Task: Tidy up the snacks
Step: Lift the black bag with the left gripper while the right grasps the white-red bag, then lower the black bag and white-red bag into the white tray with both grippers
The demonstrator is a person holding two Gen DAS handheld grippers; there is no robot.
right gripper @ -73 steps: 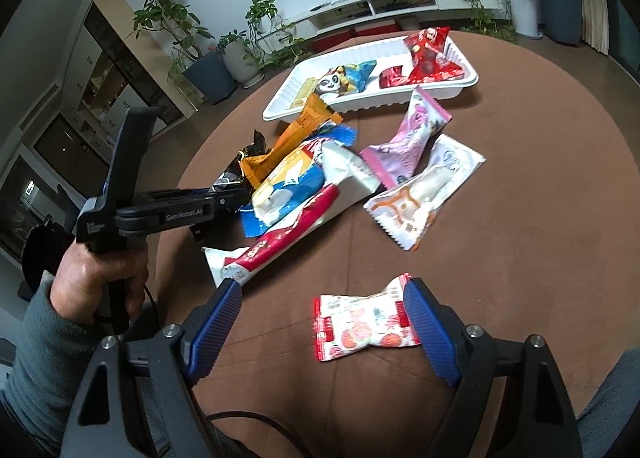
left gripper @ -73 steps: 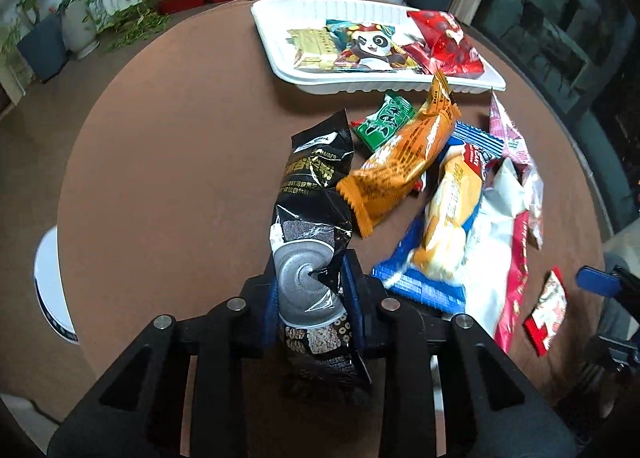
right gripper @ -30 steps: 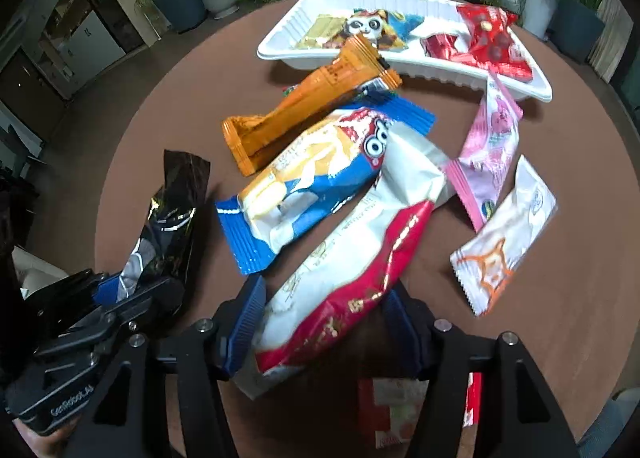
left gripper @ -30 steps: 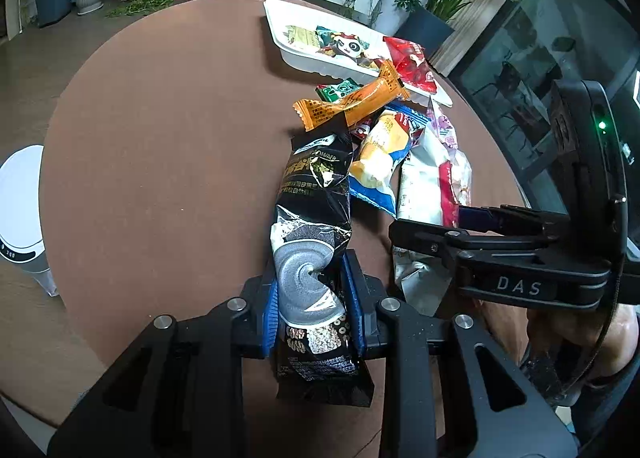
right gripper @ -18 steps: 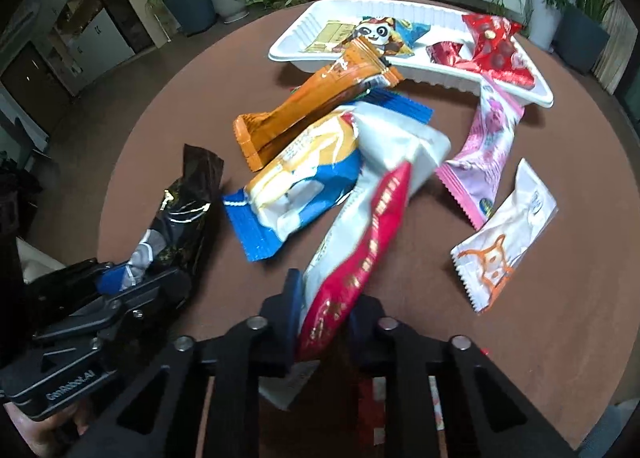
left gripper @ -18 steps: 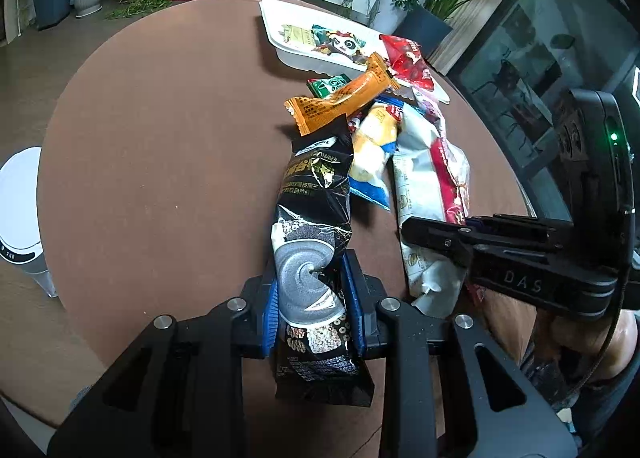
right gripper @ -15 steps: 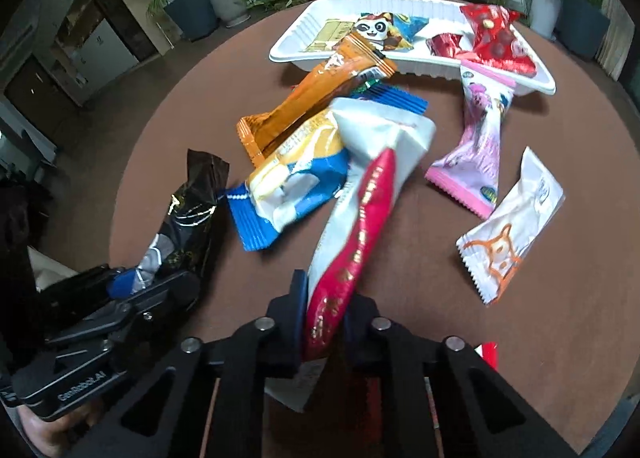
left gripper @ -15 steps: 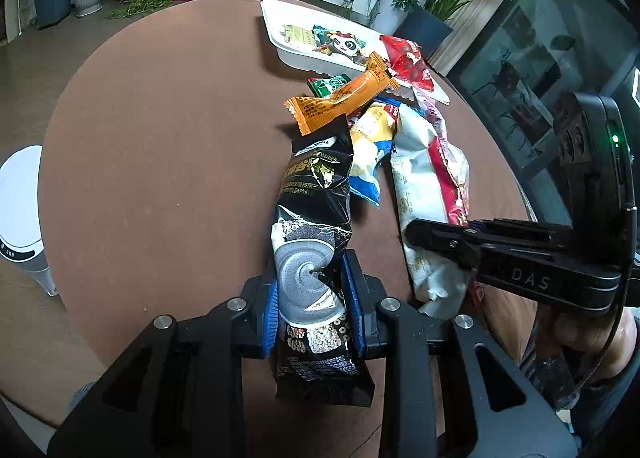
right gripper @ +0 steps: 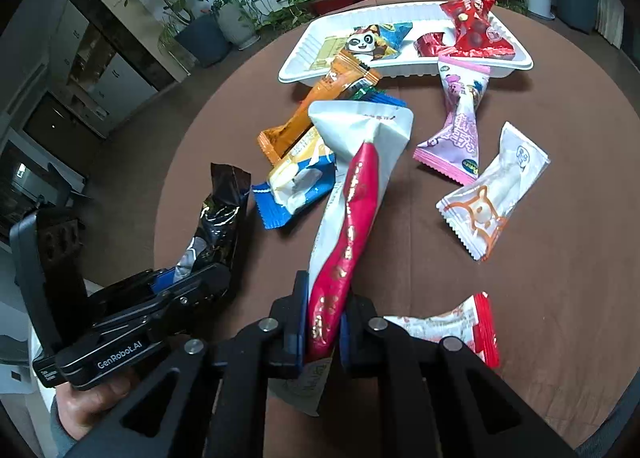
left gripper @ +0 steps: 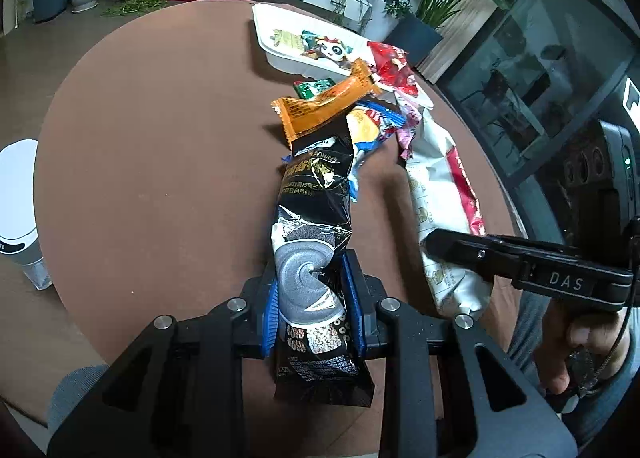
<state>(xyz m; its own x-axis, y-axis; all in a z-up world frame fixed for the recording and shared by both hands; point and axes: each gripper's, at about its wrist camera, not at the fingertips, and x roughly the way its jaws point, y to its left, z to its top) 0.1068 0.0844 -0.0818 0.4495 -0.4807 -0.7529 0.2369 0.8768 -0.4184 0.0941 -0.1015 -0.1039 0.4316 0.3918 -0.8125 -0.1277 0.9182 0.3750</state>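
My left gripper (left gripper: 313, 300) is shut on a long black snack packet (left gripper: 316, 226) near its lower end; the packet stretches away over the round brown table (left gripper: 160, 162). My right gripper (right gripper: 323, 318) is shut on a white and red snack bag (right gripper: 352, 194), pinched at its near end, with the far end fanned out above the pile. In the left wrist view the same bag (left gripper: 440, 194) hangs from the right gripper (left gripper: 434, 242) at the right. The black packet (right gripper: 218, 218) and the left gripper (right gripper: 188, 278) show at the lower left of the right wrist view.
A white tray (right gripper: 408, 66) at the table's far side holds a panda packet (right gripper: 370, 43) and red packets (right gripper: 472, 34). Loose on the table lie an orange packet (right gripper: 320, 110), a blue and yellow one (right gripper: 296, 182), a pink one (right gripper: 460, 126), a white one (right gripper: 492, 194) and a red-white one (right gripper: 460, 326).
The right gripper closed on the white and red bag and lifted its near end off the pile, swinging it rightward. The left gripper kept its hold on the black packet and barely moved.
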